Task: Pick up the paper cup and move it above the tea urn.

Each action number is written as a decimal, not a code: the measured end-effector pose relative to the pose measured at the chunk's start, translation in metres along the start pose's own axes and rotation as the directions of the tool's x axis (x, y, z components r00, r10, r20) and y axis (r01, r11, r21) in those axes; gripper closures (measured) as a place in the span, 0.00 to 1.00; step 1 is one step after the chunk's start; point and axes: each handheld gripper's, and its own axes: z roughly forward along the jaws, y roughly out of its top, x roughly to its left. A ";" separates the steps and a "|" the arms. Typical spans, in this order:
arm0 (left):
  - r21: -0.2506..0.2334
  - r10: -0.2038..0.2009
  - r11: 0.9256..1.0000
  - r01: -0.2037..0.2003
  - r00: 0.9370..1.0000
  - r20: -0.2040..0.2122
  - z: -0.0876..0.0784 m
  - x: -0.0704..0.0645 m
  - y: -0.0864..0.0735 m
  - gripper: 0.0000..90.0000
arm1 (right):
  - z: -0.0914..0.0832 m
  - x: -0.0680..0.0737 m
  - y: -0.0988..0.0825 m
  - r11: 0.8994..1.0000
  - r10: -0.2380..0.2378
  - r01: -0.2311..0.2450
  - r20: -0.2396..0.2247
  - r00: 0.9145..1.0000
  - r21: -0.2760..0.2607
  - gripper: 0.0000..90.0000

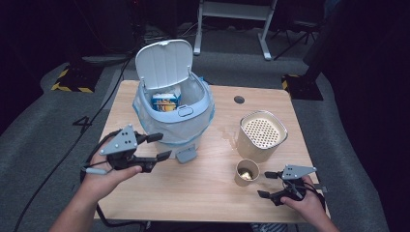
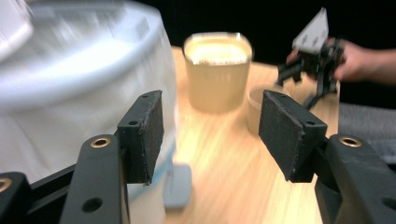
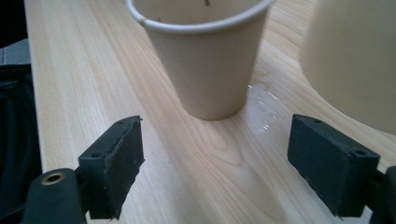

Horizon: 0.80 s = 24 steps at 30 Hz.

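Paper cup — something yellowish inside — beside canister.

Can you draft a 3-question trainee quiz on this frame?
1. True or false: the bin's lid is shut.
2. Which gripper is nearest the paper cup? A) left gripper B) right gripper
3. Fill in: the tall perforated-top container stands just ___ the paper cup, seen from the high view.

Key: 1 false, the lid stands open. 2 B; its jaws are apart with the cup ahead of them, not between the pads. 3 behind.
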 end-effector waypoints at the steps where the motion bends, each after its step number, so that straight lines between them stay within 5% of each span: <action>1: 0.007 -0.004 1.000 0.004 1.000 0.004 0.003 -0.001 -0.008 0.45 | 0.001 0.002 0.001 1.000 -0.004 0.004 -0.001 1.000 -0.002 0.21; 9: 0.043 -0.079 0.996 0.077 0.996 0.040 0.035 -0.008 -0.068 0.46 | 0.016 0.010 0.007 0.999 -0.025 0.025 -0.015 1.000 -0.024 0.19; 17: 0.079 -0.118 0.990 0.117 0.993 0.010 0.061 -0.006 -0.104 0.45 | 0.034 0.013 0.013 0.997 -0.069 0.070 0.023 0.997 -0.031 0.19; 24: 0.172 -0.117 0.978 0.121 0.992 -0.038 0.071 -0.005 -0.120 0.44 | 0.042 0.011 0.020 0.996 -0.069 0.071 0.036 0.997 -0.047 0.19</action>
